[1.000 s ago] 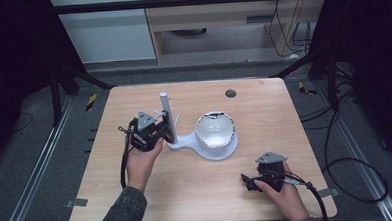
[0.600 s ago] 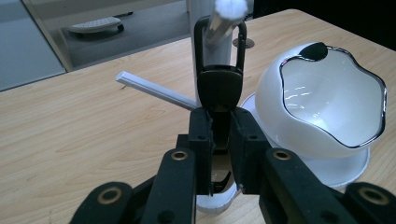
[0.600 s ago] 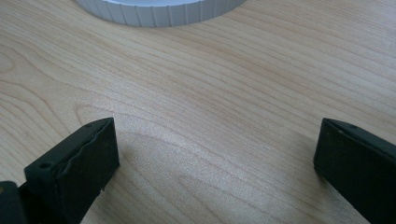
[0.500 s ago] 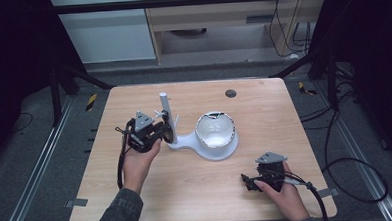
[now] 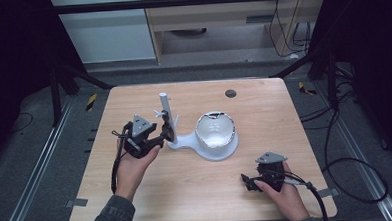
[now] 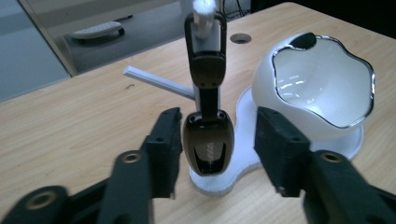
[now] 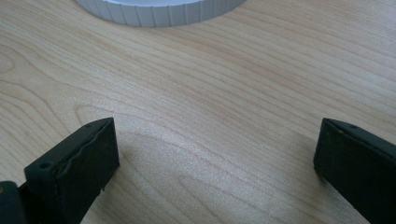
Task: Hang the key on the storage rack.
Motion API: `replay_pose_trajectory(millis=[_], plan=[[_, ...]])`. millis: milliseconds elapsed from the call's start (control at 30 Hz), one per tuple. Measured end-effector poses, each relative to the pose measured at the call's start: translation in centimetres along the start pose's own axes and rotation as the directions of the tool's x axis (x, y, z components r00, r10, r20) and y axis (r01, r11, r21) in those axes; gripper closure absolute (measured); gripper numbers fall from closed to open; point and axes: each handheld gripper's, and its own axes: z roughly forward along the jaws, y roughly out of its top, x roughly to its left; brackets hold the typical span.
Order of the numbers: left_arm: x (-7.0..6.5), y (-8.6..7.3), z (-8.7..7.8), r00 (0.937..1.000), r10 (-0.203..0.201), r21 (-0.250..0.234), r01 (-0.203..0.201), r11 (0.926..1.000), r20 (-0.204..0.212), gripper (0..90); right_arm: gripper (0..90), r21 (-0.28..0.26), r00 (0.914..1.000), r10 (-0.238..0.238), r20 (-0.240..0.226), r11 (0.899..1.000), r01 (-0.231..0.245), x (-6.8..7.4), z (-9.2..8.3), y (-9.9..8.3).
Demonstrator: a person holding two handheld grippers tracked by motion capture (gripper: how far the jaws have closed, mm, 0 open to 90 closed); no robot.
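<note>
Left gripper (image 6: 212, 154) jaws just opened around hanging brown key fob (image 6: 208, 144), untouched, white bowl (image 6: 322, 88) beside, empty.

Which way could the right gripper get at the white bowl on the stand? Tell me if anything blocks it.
Probably straight ahead. The right gripper rests open on the table, and bare wood lies between it and the white bowl. The left gripper is at the stand's post, on the far side.

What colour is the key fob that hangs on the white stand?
The key fob is dark glossy brown, best seen in the left gripper view.
</note>
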Motion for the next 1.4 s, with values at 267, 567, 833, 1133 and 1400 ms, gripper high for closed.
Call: replay_pose_trajectory(millis=[267, 567, 833, 1133, 1400], plan=[[-0.3, -1.2, -1.0, 0.9971, -0.008, 0.084, 0.002, 0.9965, 0.075, 19.5, 0.5, 0.0, 1.0, 0.0, 0.001, 1.0, 0.0, 0.0, 0.0, 0.0], [-0.6, -3.9, -1.5, 0.9894, -0.001, 0.123, -0.017, 0.9923, 0.145, 8.5, 0.5, 0.0, 1.0, 0.0, 0.0, 1.0, 0.0, 0.0, 0.0, 0.0], [-0.1, -6.4, -1.0, 0.9915, 0.043, 0.173, -0.064, 0.9829, 0.122, 7.0, 0.5, 0.0, 1.0, 0.0, 0.0, 1.0, 0.0, 0.0, 0.0, 0.0], [1.6, -8.6, -1.1, 0.9953, 0.044, 0.238, -0.064, 0.9693, 0.086, 7.0, 0.5, 0.0, 1.0, 0.001, 0.0, 1.0, -0.001, 0.0, 0.0, 0.0], [4.1, -10.2, -1.2, 0.9991, 0.023, 0.297, -0.033, 0.9544, 0.036, 6.6, 0.5, 0.0, 1.0, 0.001, 0.0, 1.0, -0.001, 0.0, 0.0, 0.0]])
